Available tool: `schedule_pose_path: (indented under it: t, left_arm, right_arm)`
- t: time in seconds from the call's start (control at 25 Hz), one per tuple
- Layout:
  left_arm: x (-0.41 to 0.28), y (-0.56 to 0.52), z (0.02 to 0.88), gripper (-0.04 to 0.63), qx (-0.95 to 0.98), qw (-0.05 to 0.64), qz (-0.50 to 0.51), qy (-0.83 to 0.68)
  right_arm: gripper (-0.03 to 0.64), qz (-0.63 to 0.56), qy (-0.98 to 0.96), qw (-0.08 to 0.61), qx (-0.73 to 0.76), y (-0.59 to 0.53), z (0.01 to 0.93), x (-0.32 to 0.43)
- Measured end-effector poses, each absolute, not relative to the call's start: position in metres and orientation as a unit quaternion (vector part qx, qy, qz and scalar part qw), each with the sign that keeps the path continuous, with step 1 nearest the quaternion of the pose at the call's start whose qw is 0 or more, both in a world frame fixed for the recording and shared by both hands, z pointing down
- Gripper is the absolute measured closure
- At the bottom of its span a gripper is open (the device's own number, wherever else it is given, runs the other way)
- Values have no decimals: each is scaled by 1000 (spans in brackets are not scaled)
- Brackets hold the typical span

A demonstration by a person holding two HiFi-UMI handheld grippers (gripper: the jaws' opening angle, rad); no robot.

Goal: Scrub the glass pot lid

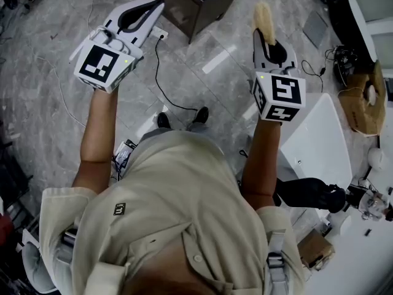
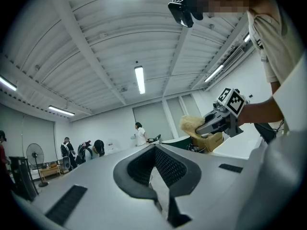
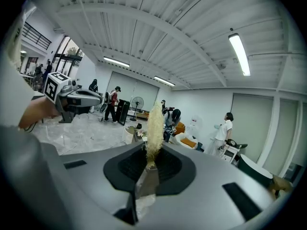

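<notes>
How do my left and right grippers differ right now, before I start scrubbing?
The left gripper has its jaws together on nothing, while the right gripper is clamped on a yellow fibrous scrub pad that sticks out past its tips. In the head view, the left gripper angles inward toward the right gripper, which points straight ahead. Both are held up in the air with jaws closed.

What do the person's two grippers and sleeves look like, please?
Both the left gripper and the right gripper are light grey shells with black-lined jaws, each carrying a white cube with black square markers. The person wears a beige short-sleeved shirt.
</notes>
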State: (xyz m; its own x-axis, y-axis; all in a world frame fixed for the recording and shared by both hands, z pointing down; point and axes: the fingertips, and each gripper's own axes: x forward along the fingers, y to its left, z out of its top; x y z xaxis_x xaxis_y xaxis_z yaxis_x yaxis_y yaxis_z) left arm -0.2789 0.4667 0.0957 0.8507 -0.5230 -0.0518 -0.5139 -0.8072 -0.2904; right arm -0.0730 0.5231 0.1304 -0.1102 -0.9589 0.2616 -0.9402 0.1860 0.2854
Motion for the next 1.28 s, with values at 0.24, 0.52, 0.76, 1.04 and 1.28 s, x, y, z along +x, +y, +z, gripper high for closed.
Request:
schedule_pose_path:
  t: [0.24, 0.52, 0.76, 1.04, 1.28]
  left_arm:
    - [-294, 461, 97, 580, -953, 146, -9, 265]
    - [-299, 449, 100, 581, -956, 139, 2, 259]
    - [-287, 416, 111, 580, -953, 134, -11, 271]
    - [-252, 364, 119, 580, -945, 120, -40, 301]
    - [-219, 317, 124, 580, -936, 116, -61, 325]
  right_arm:
    - [569, -26, -737, 195, 647, 518, 129, -88]
    - [568, -25, -730, 195, 654, 511, 128, -93]
    - [566, -12, -744, 169, 646, 471, 133, -76]
    - [566, 5, -771, 152, 618, 399, 142, -38]
    - [567, 18, -793, 148, 591, 330, 151, -3]
